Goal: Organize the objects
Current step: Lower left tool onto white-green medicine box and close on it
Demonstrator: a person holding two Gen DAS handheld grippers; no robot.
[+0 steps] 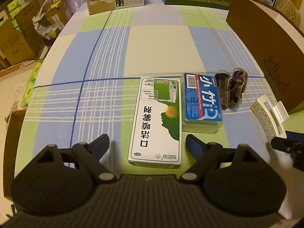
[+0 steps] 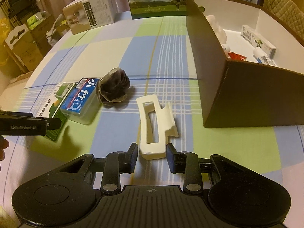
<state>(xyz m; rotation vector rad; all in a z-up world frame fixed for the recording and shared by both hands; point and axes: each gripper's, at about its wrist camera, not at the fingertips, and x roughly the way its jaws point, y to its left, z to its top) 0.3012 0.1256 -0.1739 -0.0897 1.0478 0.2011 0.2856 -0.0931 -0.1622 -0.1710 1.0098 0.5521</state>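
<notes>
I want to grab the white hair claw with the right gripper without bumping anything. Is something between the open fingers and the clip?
Nothing visible does. The right gripper is open with the near end of the white hair claw already between its fingers. The dark scrunchie and blue floss box lie off to the left, apart from the clip.
</notes>
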